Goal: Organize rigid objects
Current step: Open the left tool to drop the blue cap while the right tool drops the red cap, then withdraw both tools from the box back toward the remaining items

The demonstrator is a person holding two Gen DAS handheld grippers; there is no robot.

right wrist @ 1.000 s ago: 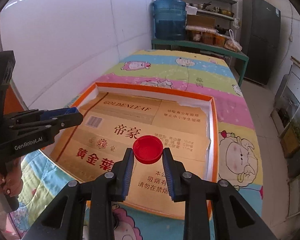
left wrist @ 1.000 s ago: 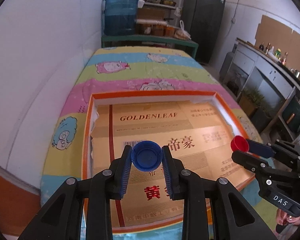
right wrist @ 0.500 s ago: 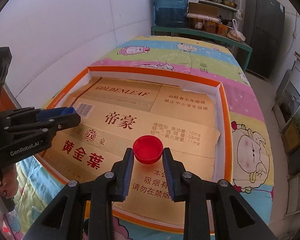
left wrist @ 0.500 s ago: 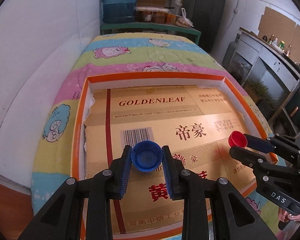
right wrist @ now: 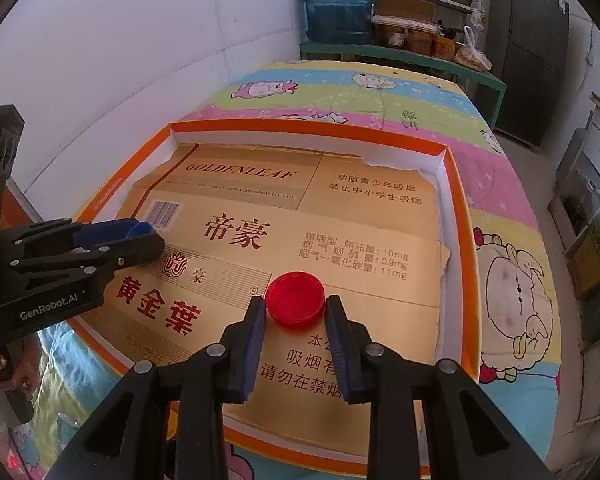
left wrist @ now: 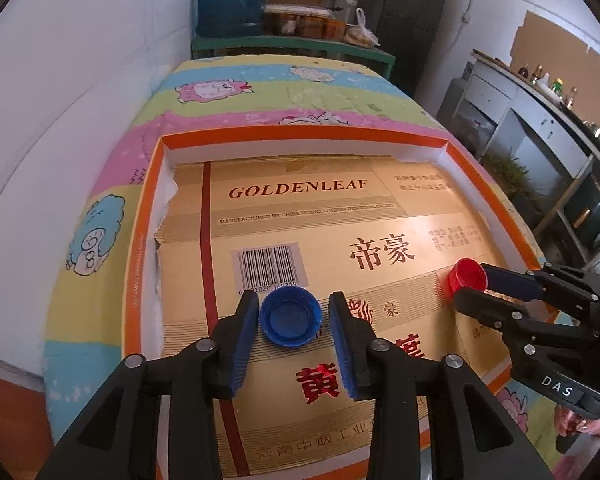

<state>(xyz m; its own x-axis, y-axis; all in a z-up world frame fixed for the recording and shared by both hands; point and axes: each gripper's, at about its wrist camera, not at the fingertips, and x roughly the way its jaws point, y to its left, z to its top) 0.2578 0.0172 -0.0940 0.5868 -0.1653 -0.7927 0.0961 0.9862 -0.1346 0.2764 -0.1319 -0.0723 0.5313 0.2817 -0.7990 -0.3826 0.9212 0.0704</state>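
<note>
Left wrist view: left claw [left wrist: 293,322] is opening. The round blue plastic bottle cap [left wrist: 290,321] sits between its blue pads, hollow side up, resting on the flattened gold printed cardboard sheet [left wrist: 380,216]. There is a visible gap at the right pad and the left pad is close or just off, so it looks released, not gripped. The cardboard lies inside the shallow orange-rimmed white tray [left wrist: 300,133]. Off to the claw's right, the right claw [left wrist: 470,285] carries the round red plastic bottle cap [left wrist: 465,276] at its tips.

Right wrist view: right claw [right wrist: 296,306] is narrow, with both pads pressing the red cap's [right wrist: 295,299] ribbed skirt. The cap is closed-top up, low over or on the cardboard [right wrist: 360,216]; contact can't be told. The left claw [right wrist: 140,242] shows to the left, with the blue cap [right wrist: 140,229] only peeking out.

Handling, my read: both caps are light, stiff and small. The ribbed sides give the pads bite, so pinch across the diameter. Each is round with no long axis, and the short axis is vertical. Smooth cardboard means a cap could skid if nudged.
</note>
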